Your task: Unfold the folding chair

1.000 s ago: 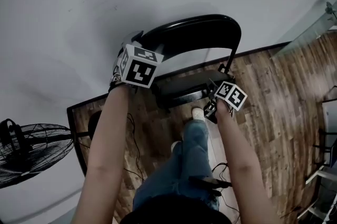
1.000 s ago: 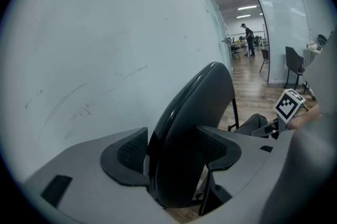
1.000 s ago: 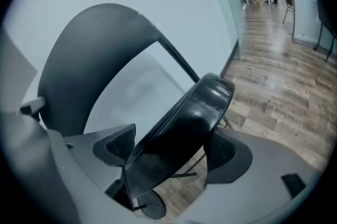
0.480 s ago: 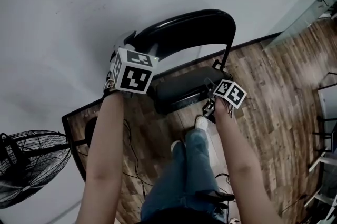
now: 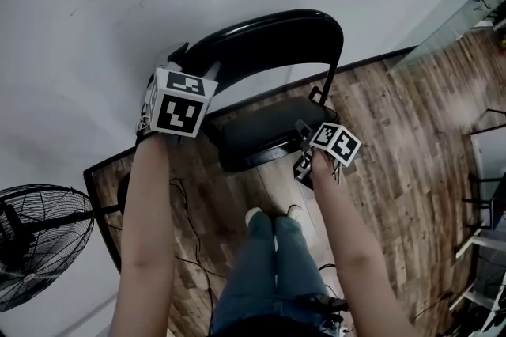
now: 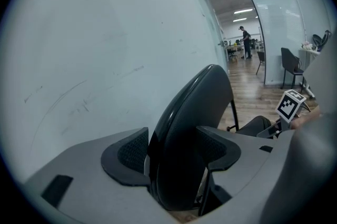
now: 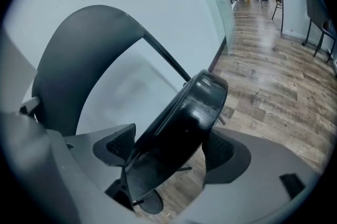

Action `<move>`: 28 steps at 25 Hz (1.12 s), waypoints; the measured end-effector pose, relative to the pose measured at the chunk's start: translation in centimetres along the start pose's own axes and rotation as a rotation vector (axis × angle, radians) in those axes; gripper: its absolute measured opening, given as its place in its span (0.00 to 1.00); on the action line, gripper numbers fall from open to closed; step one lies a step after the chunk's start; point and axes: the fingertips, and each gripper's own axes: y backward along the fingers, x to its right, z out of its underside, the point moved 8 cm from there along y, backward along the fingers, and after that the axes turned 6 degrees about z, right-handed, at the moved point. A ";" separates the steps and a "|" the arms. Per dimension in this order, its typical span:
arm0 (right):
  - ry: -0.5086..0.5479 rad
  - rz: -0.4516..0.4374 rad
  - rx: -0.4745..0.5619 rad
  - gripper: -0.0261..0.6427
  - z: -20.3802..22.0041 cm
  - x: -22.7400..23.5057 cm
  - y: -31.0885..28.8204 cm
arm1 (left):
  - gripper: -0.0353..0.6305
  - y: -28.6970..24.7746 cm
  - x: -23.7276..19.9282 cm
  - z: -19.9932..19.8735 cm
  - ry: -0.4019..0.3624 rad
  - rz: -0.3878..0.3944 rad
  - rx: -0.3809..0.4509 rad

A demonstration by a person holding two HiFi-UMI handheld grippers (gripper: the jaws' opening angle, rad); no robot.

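Head view: marker cubes (image 5: 180, 102) hid the jaws; left gripper (image 6: 171, 152) pinched backrest (image 5: 269, 39) at 10 o'clock, right gripper (image 7: 168, 154) pinched seat (image 5: 265, 134) edge.

Seen from overhead, the left marker cube (image 5: 180, 102) covers that gripper's jaws and the stretch of backrest (image 6: 192, 123) beyond them. The right marker cube (image 5: 336, 143) hides its jaws in the same way. Below the left gripper (image 6: 174, 157), the backrest's lower end drops out of sight behind the gripper's own body. The seat (image 7: 179, 123) does the same beneath the right gripper (image 7: 168, 157). Out to the left gripper's left, a fan (image 5: 39, 240) is cut off at the view's edge. Far beyond the left gripper, a person (image 6: 245, 41) is too small to make out.
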 end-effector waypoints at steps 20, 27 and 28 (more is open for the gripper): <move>-0.192 0.073 -0.091 0.63 5.8 9.4 -0.5 | 0.48 -2.0 1.4 2.0 0.060 -0.008 -0.049; -0.234 0.092 -0.088 0.63 7.4 12.0 -1.1 | 0.48 -3.1 1.4 2.8 0.072 -0.005 -0.053; -0.246 0.090 -0.089 0.63 7.6 12.3 -1.2 | 0.48 -3.3 1.4 2.9 0.075 -0.005 -0.053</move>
